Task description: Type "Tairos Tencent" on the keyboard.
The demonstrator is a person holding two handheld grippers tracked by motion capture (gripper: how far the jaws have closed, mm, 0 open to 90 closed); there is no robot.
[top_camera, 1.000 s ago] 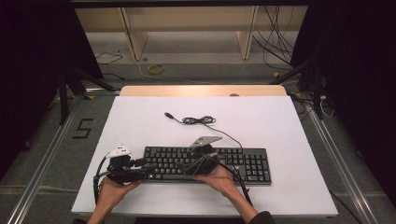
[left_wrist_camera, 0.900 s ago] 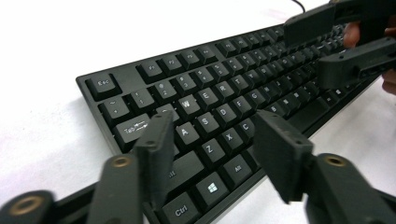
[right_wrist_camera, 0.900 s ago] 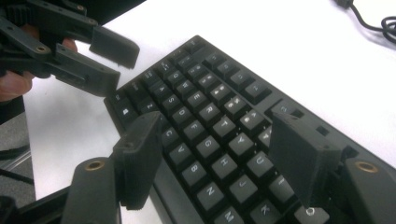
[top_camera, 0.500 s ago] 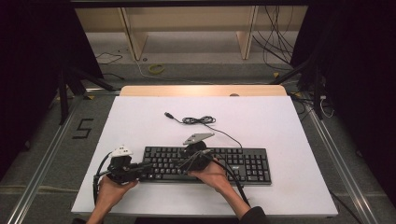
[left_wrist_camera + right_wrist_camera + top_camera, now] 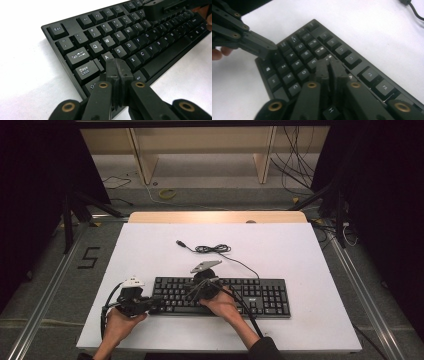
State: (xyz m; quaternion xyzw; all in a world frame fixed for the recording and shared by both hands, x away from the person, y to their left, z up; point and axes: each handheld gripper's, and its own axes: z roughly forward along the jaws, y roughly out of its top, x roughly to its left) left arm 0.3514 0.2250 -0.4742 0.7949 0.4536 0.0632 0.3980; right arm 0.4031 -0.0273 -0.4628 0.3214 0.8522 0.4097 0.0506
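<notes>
Both claws, the left claw (image 5: 152, 304) and right claw (image 5: 192, 292), have just closed empty over the keyboard (image 5: 260, 297) on the white desk (image 5: 300, 250), tips pressed together, seemingly ready for poking keys.

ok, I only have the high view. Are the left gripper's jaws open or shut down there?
Observer: Shut. The left gripper view shows the left gripper has just closed its jaws, with nothing between them.
Operator: Where are its tips on the keyboard?
Observer: Over the left end of the keyboard, just below the A key and beside Caps Lock. I can't tell if they touch.
Operator: And the right one?
Observer: The right gripper has also just closed, empty. Its tips are over the letter rows, next to the E key.
</notes>
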